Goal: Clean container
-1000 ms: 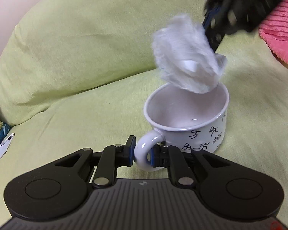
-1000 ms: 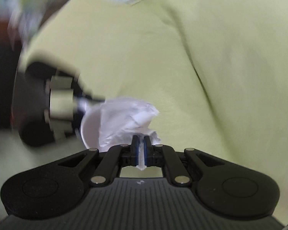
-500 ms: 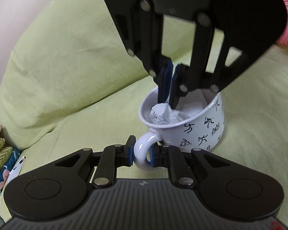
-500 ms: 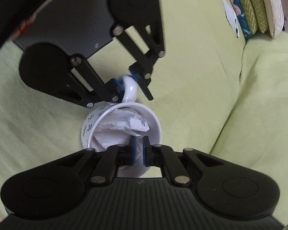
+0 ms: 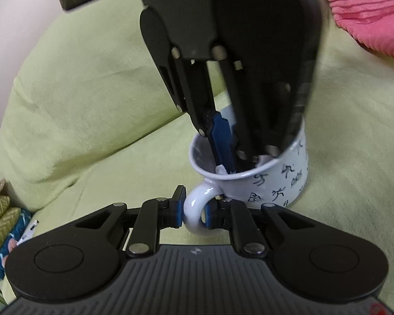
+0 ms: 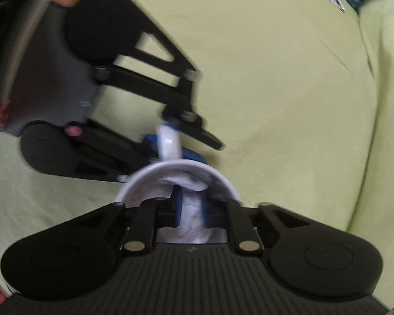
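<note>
Left tongs [image 5: 193,214] clenched on mug [image 5: 265,181] handle, 6 o'clock | right tongs [image 6: 191,208] gripped tissue [image 6: 194,210] inside mug | wiping underway, unfinished

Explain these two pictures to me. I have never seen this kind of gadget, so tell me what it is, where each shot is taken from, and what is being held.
There is no robot here: a person holds a hand-held clamp with two fingers in each hand, and each clamp carries a wide-angle camera that looks out along its fingers.

In the left clamp's view, the left gripper at the bottom is shut on the handle of a white mug with small black figures, which rests on a pale green sofa cushion. The big black shape that reaches down into the mug is the right gripper.

The right clamp's view looks down into the same mug. Its fingers pinch a crumpled white tissue inside the mug, apparently to wipe it. This picture is blurred.

A pink cloth lies at the upper right.
</note>
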`<action>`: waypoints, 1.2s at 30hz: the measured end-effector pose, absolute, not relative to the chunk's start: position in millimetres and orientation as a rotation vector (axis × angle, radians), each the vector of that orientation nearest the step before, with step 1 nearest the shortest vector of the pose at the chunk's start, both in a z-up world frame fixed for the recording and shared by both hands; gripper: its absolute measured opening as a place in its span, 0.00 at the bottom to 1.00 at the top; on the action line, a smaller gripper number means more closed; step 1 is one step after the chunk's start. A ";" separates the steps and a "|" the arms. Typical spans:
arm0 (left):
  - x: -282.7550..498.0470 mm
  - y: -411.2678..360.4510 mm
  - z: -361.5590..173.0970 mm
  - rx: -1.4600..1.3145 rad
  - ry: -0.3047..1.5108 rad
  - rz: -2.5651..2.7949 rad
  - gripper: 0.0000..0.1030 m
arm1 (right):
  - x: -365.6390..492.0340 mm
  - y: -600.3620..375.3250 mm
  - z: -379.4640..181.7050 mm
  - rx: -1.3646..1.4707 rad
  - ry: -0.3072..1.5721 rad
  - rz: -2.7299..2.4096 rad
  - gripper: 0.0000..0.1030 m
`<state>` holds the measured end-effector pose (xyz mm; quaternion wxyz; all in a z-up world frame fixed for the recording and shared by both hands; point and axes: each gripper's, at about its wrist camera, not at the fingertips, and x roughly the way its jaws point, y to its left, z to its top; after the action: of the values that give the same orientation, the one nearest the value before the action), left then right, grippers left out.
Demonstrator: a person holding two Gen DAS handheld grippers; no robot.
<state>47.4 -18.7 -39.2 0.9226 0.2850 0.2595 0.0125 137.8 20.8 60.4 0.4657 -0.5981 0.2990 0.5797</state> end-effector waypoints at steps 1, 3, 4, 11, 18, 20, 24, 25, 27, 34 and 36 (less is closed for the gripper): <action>47.5 -18.7 -38.9 0.582 0.534 0.026 0.13 | 140.7 23.2 56.6 -1.469 0.768 1.401 0.06; 47.2 -19.2 -38.5 0.575 0.541 0.027 0.13 | 142.9 28.1 55.2 -1.462 0.807 1.387 0.06; 46.9 -19.8 -38.9 0.578 0.545 0.029 0.15 | 142.9 30.9 54.5 -1.472 0.826 1.374 0.06; 48.1 -18.4 -39.4 0.570 0.555 0.037 0.17 | 155.4 33.9 61.2 -1.381 1.082 1.304 0.06; 47.7 -17.9 -33.9 0.542 0.562 0.041 0.18 | 146.3 -11.9 127.8 -1.078 0.856 1.276 0.05; 49.0 -17.7 -33.4 0.540 0.563 0.045 0.18 | 126.9 -23.6 135.4 -1.102 0.710 1.215 0.05; 56.0 -13.8 -33.7 0.541 0.565 0.049 0.18 | 77.3 -41.9 123.5 -1.130 0.497 1.123 0.04; 60.0 -10.2 -33.8 0.540 0.565 0.049 0.18 | 74.5 -43.4 116.0 -1.144 0.462 1.122 0.03; 62.3 -7.6 -33.6 0.539 0.565 0.048 0.18 | 63.7 -50.1 107.4 -1.155 0.423 1.141 0.00; 68.6 -1.1 -30.9 0.523 0.569 0.045 0.18 | 41.3 -66.1 105.8 -1.114 0.492 1.206 0.00; 68.7 -0.7 -30.7 0.523 0.569 0.045 0.18 | 49.5 -65.9 110.9 -1.098 0.519 1.191 0.02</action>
<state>68.7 -0.7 -30.7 0.9260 0.2551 0.2773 0.0218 49.5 -65.9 110.9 0.6596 -0.4852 0.2294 0.5261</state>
